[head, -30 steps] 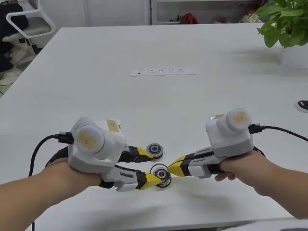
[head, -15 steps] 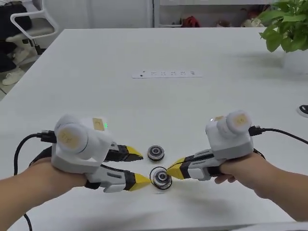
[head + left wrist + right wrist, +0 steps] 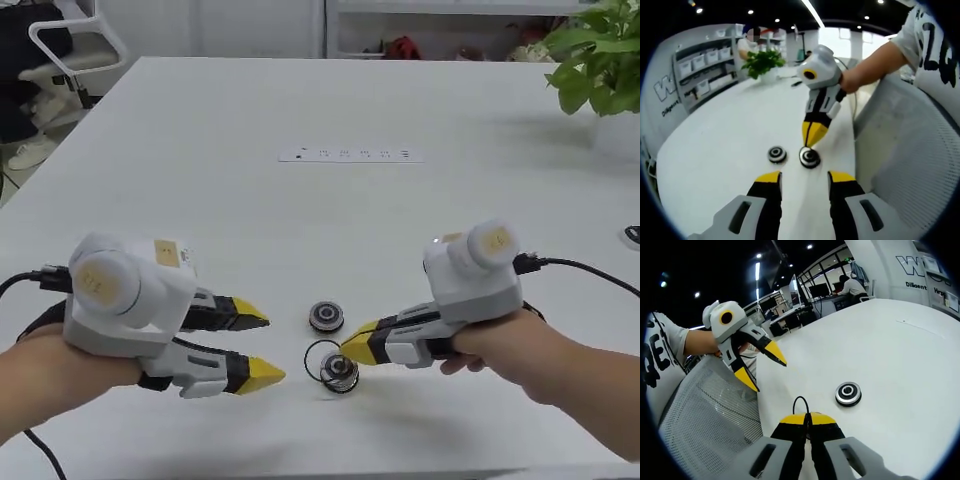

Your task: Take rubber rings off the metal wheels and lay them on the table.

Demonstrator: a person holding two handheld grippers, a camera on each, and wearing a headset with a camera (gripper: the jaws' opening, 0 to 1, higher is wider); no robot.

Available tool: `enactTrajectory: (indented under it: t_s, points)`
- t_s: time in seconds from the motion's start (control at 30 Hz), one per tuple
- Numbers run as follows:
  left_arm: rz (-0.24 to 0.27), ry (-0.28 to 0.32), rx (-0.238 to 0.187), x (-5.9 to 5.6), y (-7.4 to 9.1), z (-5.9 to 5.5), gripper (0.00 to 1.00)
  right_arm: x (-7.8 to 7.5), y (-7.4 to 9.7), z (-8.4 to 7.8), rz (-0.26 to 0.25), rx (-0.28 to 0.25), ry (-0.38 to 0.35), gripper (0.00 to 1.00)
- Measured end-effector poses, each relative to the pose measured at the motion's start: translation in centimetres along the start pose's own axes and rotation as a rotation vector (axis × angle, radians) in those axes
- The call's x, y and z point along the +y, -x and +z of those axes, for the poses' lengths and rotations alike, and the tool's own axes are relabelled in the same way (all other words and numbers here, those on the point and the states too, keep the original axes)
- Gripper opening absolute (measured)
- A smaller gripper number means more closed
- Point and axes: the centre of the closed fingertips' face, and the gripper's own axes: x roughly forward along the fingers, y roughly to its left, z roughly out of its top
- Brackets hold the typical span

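Two small metal wheels lie near the table's front edge. The far wheel [image 3: 326,316] [image 3: 848,393] [image 3: 776,154] wears its black rubber ring. Next to the near wheel [image 3: 341,373] [image 3: 809,157], a thin black rubber ring [image 3: 309,350] [image 3: 800,398] stands out as a loose loop. My right gripper [image 3: 348,348] [image 3: 808,416] [image 3: 813,142] is shut on that ring, just above the near wheel. To the left of both wheels and apart from them, my left gripper [image 3: 258,343] [image 3: 805,176] [image 3: 766,374] is open and holds nothing.
A flush socket strip [image 3: 345,154] sits mid-table. A potted plant [image 3: 600,60] stands at the far right and an office chair [image 3: 60,50] beyond the far left corner. Cables trail from both grippers. The table's front edge runs close below the hands.
My left gripper has drawn back to the left, away from the near wheel. The black ring now shows as a loose loop at my right gripper's tips. The camera tilted slightly.
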Motion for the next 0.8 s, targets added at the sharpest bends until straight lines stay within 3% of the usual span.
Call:
enactTrajectory:
  t_s: [0.43,0.8]
  points:
    - [0.041,0.026,-0.001,0.7,1.5,-1.2,0.38,0.7,-1.5,1.2,0.023,0.006,0.02,0.0]
    - [0.065,0.042,0.003,1.3,2.4,-1.9,0.37,1.0,-3.0,1.2,0.033,0.027,0.031,0.0]
